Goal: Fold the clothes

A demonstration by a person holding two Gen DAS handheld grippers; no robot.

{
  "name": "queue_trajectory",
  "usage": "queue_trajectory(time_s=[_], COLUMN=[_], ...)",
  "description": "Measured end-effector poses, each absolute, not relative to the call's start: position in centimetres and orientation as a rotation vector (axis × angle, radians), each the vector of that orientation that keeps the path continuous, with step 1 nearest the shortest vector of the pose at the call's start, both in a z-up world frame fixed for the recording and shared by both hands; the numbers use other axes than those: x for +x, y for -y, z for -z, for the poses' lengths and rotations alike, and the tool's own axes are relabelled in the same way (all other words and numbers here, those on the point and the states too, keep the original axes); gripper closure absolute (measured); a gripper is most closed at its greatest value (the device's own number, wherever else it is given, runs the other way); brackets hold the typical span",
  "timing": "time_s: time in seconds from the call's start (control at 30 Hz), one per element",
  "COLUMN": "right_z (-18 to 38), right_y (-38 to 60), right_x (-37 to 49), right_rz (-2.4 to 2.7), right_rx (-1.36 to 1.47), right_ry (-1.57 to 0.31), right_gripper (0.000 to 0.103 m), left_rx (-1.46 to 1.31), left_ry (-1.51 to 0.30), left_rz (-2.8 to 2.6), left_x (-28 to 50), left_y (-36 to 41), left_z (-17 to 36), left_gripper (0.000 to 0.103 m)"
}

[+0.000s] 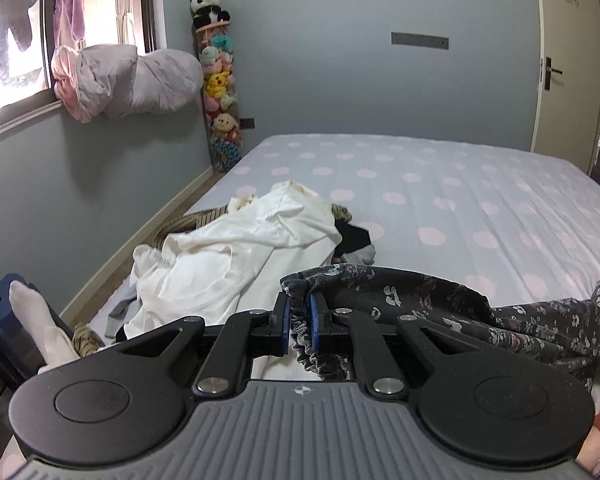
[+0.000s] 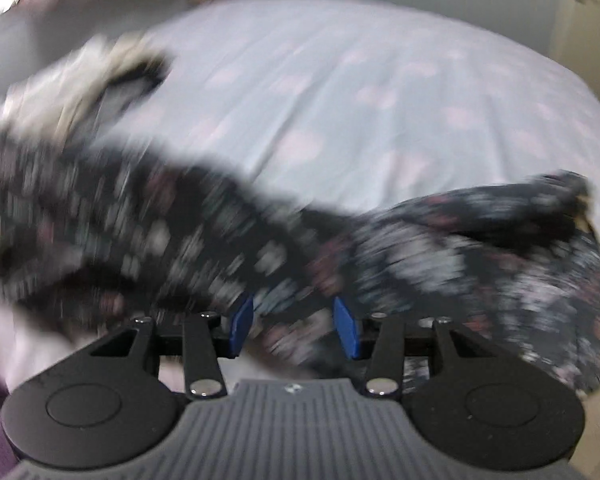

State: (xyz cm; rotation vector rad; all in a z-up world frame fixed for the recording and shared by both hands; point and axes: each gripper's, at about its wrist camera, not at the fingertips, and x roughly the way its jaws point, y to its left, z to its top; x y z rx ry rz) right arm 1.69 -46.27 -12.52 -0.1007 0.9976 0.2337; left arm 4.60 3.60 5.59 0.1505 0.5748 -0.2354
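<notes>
Two tools work one dark floral garment [image 1: 452, 304] at the near edge of the bed [image 1: 440, 200]. The left tool [image 1: 299, 316] is clenched on a gathered, ruffled edge of that garment, its blue pads pressed close with the cloth bunched between them and spilling down behind. From the grip the thin printed fabric runs rightward across the bed's near edge, its long axis lying roughly sideways, small pale flowers on charcoal. In the right wrist view, heavily blurred, the same floral cloth stretches from left to right just ahead of the right tool [image 2: 294, 324], whose blue pads stand well apart; fabric lies between them, but neither pad visibly presses on it.

Just beyond the left tool a white garment [image 1: 220, 256] lies crumpled in soft folds, with a black and grey piece [image 1: 354, 242] touching its far right side. At the left, a white sock [image 1: 36, 320] pokes up. The bed sheet is pale lilac with pink dots. Farther off, a tall narrow holder [image 1: 220, 84] in the corner is stuffed with plush toys, a panda [image 1: 208, 6] on top.
</notes>
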Motion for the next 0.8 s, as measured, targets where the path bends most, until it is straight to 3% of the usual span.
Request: queue_trajectory(time_s=[0.23, 0.27, 0.3, 0.33, 0.37, 0.4, 0.5, 0.8], right_z=[15.9, 16.1, 16.3, 16.5, 16.5, 16.3, 14.0, 6.6], right_y=[42.1, 41.8, 41.7, 41.6, 41.8, 42.2, 44.2, 52.0], right_x=[1.8, 1.8, 1.9, 1.9, 2.0, 2.0, 1.3, -1.6], right_rz=[-0.227, -0.224, -0.214, -0.199, -0.190, -0.182, -0.134, 0.016], right_rx=[-0.446, -0.479, -0.506, -0.520, -0.514, -0.494, -0.411, -0.215], right_ry=[-1.079, -1.082, -1.081, -1.076, -1.074, -1.062, -0.971, -0.837], right_gripper=[0.037, 0.042, 0.059, 0.066, 0.086, 0.091, 0.096, 0.097], left_rx=[0.147, 0.145, 0.143, 0.142, 0.143, 0.145, 0.150, 0.206], left_ry=[-0.543, -0.541, -0.538, -0.537, -0.536, -0.536, -0.536, -0.659], left_rz=[0.268, 0.271, 0.274, 0.277, 0.278, 0.278, 0.277, 0.365], left_x=[4.6, 4.7, 4.7, 4.8, 4.8, 4.9, 5.1, 6.0], left_y=[-3.2, -3.2, -3.2, -3.2, -3.1, -3.1, -3.2, -2.9], left_z=[-6.6, -6.6, -6.7, -6.7, -6.7, -6.7, -6.5, -3.1], left_gripper=[0.095, 0.095, 0.095, 0.095, 0.095, 0.095, 0.095, 0.095])
